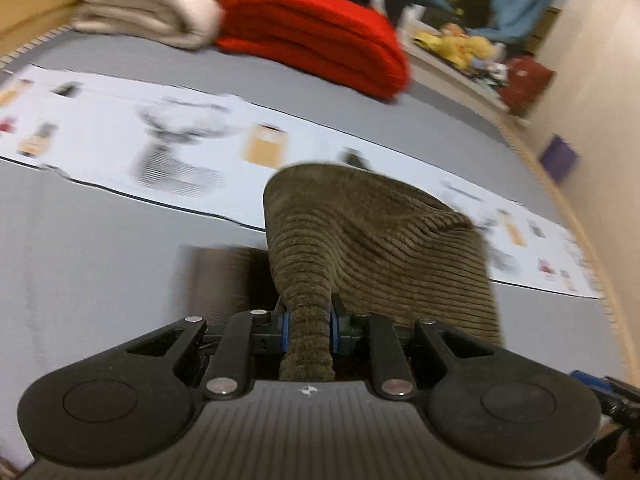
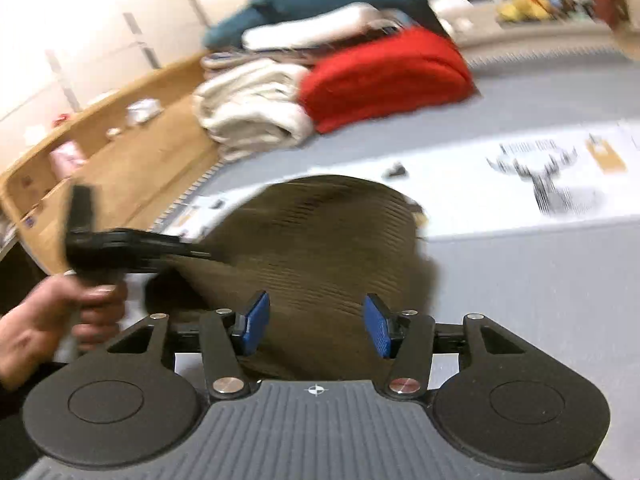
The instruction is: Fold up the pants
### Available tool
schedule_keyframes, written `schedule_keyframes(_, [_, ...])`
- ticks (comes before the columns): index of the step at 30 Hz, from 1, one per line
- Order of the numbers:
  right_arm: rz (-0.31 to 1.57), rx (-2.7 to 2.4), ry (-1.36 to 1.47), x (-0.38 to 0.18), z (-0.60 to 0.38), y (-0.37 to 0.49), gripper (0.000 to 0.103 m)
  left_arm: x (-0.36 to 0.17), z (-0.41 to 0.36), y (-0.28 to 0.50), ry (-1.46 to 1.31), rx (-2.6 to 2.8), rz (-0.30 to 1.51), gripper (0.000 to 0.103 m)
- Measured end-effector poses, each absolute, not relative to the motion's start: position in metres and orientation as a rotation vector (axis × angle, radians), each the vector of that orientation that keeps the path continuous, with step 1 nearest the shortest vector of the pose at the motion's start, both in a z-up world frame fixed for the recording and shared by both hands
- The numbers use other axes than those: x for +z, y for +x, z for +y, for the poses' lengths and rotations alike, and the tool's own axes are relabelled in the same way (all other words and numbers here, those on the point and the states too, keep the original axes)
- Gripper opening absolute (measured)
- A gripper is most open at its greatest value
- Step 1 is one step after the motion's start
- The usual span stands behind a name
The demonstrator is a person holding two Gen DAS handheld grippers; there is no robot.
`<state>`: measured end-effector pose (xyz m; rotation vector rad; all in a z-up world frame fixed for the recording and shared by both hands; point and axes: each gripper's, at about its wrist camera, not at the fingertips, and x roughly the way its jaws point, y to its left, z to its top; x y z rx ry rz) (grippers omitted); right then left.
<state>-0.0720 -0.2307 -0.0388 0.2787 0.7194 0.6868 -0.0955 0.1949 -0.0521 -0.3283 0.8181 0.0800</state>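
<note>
The olive-brown corduroy pants (image 1: 372, 240) hang lifted above the grey bed (image 1: 100, 260). My left gripper (image 1: 308, 322) is shut on a bunched fold of the pants, which drape away ahead and to the right. In the right wrist view the pants (image 2: 320, 248) billow in front of my right gripper (image 2: 316, 324), which is open with its blue pads (image 2: 256, 320) apart and nothing between them. The left gripper also shows in the right wrist view (image 2: 192, 254), held by a hand at the pants' left edge.
A white printed paper strip (image 1: 120, 132) lies across the bed. A red folded blanket (image 1: 320, 36) and cream folded blanket (image 1: 152, 4) sit at the far end. A wooden bed frame (image 2: 120, 160) runs along the side. A wall (image 1: 600, 120) is at right.
</note>
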Motion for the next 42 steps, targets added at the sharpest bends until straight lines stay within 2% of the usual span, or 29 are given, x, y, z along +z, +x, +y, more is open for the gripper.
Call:
schedule_keyframes(3, [0.786, 0.693, 0.321, -0.059, -0.217, -0.064, 0.055, -0.059, 0.241, -0.101, -0.324, 0.15, 0.873, 0.03])
schedule_keyframes(5, [0.821, 0.694, 0.335, -0.068, -0.208, -0.063, 0.057, -0.064, 0.272, -0.102, -0.394, 0.212, 0.896, 0.049])
schedule_keyframes(6, [0.84, 0.694, 0.344, -0.073, -0.204, -0.063, 0.061, -0.066, 0.285, -0.103, -0.448, 0.209, 0.892, 0.054])
schedule_keyframes(8, [0.87, 0.691, 0.355, -0.079, -0.197, -0.057, 0.066, -0.07, 0.303, -0.102, -0.541, 0.18, 0.898, 0.077])
schedule_keyframes(10, [0.902, 0.695, 0.37, -0.085, -0.189, -0.051, 0.07, -0.077, 0.308, -0.094, -0.58, 0.173, 0.939, 0.082])
schedule_keyframes(15, [0.978, 0.699, 0.401, -0.094, -0.172, -0.037, 0.077, -0.103, 0.298, -0.075, -0.538, 0.226, 1.103, 0.083])
schedule_keyframes(26, [1.075, 0.663, 0.344, -0.125, -0.121, -0.022, 0.079, -0.12, 0.279, -0.056, -0.605, 0.225, 1.139, 0.086])
schedule_keyframes(27, [1.073, 0.649, 0.328, -0.127, -0.118, -0.022, 0.076, -0.119, 0.273, -0.053, -0.589, 0.226, 1.14, 0.086])
schedule_keyframes(29, [1.063, 0.637, 0.326, -0.125, -0.119, -0.022, 0.059, -0.118, 0.262, -0.045, -0.562, 0.231, 1.136, 0.086])
schedule_keyframes(30, [1.053, 0.634, 0.328, -0.122, -0.12, -0.022, 0.046, -0.117, 0.257, -0.043, -0.55, 0.229, 1.132, 0.085])
schedule_keyframes(31, [1.04, 0.631, 0.32, -0.118, -0.122, -0.022, 0.04, -0.115, 0.252, -0.041, -0.541, 0.229, 1.125, 0.082])
schedule_keyframes(33, [1.009, 0.627, 0.312, -0.108, -0.129, -0.02, 0.023, -0.11, 0.243, -0.037, -0.55, 0.232, 1.101, 0.073])
schedule_keyframes(34, [0.994, 0.612, 0.323, -0.102, -0.137, -0.019, 0.018, -0.107, 0.24, -0.035, -0.573, 0.222, 1.088, 0.065])
schedule_keyframes(35, [0.979, 0.592, 0.334, -0.094, -0.145, -0.017, 0.017, -0.106, 0.235, -0.031, -0.601, 0.198, 1.078, 0.059])
schedule_keyframes(37, [0.94, 0.545, 0.335, -0.075, -0.167, -0.012, 0.015, -0.103, 0.218, -0.021, -0.634, 0.124, 1.067, 0.054])
schedule_keyframes(42, [0.945, 0.457, 0.262, -0.04, -0.236, 0.005, 0.015, -0.099, 0.134, 0.003, -0.505, -0.09, 1.099, 0.053])
